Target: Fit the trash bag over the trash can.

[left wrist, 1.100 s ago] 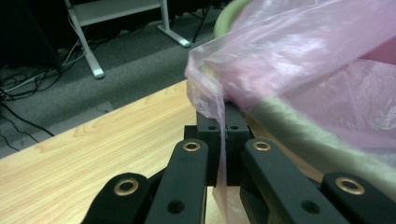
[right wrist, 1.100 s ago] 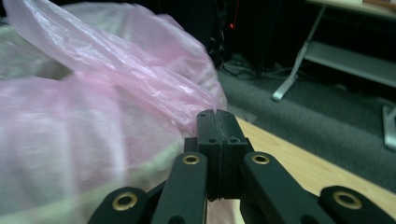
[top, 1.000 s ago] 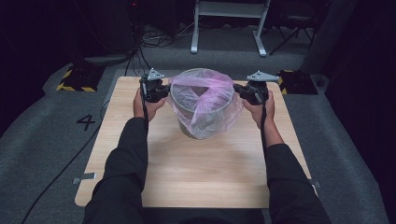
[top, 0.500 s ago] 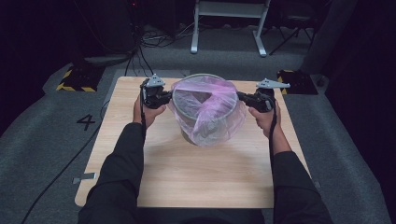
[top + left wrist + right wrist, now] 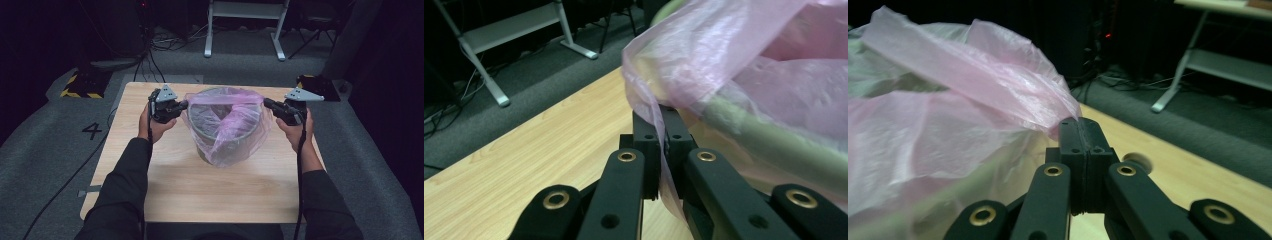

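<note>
Lining the bin (image 5: 227,135): both hand-held grippers, left (image 5: 182,105) and right (image 5: 266,103), were clamped on the pink bag (image 5: 235,125) mouth; rim only partly covered.

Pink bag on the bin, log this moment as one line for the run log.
left gripper: shut on pink plastic bag | right gripper: shut on bag | bag: stretched across bin mouth | bin: upright on table

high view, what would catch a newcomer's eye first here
The pink plastic bag draped over a round bin at the middle of the wooden table. It is stretched between the left claw and the right claw, each shut on its edge at opposite sides.
</note>
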`<state>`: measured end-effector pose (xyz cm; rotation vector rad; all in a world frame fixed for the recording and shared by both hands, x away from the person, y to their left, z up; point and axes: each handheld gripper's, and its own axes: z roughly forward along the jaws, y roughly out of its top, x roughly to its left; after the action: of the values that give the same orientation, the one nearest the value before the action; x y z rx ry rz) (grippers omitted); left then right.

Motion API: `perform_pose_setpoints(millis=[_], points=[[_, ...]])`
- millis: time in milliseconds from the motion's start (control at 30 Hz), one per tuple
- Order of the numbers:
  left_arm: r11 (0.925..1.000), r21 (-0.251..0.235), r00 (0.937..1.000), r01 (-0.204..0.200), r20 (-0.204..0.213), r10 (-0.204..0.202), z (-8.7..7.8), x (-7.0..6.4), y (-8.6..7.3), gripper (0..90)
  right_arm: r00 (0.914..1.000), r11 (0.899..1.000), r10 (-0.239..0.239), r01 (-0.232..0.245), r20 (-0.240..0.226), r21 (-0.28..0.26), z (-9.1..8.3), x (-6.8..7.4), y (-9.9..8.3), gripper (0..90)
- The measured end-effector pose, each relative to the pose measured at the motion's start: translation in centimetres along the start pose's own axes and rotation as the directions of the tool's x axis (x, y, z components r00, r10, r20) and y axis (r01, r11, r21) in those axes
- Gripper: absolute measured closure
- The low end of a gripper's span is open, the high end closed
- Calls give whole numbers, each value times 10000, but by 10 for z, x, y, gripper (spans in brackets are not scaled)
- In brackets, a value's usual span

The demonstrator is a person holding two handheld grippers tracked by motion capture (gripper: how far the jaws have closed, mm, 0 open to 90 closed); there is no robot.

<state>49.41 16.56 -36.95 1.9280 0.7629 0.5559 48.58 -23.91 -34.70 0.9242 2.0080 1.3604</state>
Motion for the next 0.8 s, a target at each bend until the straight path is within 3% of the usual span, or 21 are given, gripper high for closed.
perform_pose_setpoints(millis=[133,200,367,533,800], points=[[9991,411,9999,111,-94,-108,17,2,-1,880,9994,9994,329,-329,-44,83,11,-5,1,900],[9975,696,10000,90,12,-91,26,2,-3,893,9981,9974,613,-612,-21,376,20,-7,-1,900],[9923,1123,9976,528,390,-575,44,3,-8,896,9929,9856,1162,-1121,-252,1265,42,-10,-14,900],[9852,1371,9917,1033,616,-1125,51,9,-12,895,9881,9786,1447,-1351,-521,1552,53,-9,-24,900],[9785,1742,9903,1105,638,-1232,57,11,-16,889,9805,9640,1822,-1634,-737,2097,63,-13,-33,900]])
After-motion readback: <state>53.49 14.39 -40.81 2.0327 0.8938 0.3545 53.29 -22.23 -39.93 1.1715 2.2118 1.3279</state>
